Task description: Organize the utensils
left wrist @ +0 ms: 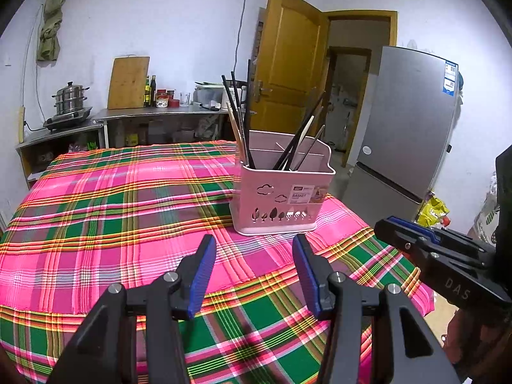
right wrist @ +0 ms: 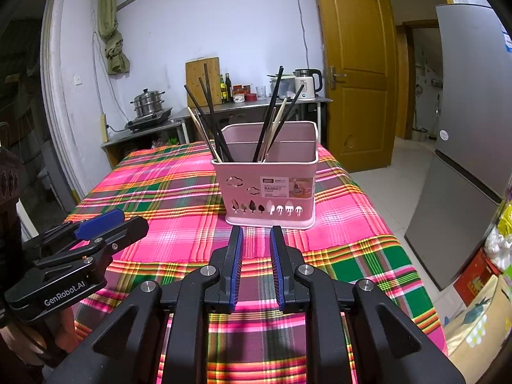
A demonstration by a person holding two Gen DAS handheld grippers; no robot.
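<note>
A pink plastic utensil basket (left wrist: 281, 198) (right wrist: 272, 188) stands on a table with a pink and green plaid cloth (left wrist: 112, 211) (right wrist: 166, 192). Several chopsticks (left wrist: 243, 121) (right wrist: 211, 118), black and pale, lean upright in its compartments. My left gripper (left wrist: 254, 249) hovers open just in front of the basket, with nothing between its blue pads. My right gripper (right wrist: 256, 240) is also open and empty, its jaws closer together, right before the basket's front wall. Each gripper shows at the edge of the other's view: right gripper (left wrist: 403, 233), left gripper (right wrist: 105, 227).
A grey fridge (left wrist: 412, 128) (right wrist: 470, 128) stands to the right of the table. Behind are a metal counter (left wrist: 153, 113) with a steamer pot (left wrist: 70, 99), bottles, a cutting board and a kettle (right wrist: 307, 84). A yellow wooden door (left wrist: 288, 64) hangs open.
</note>
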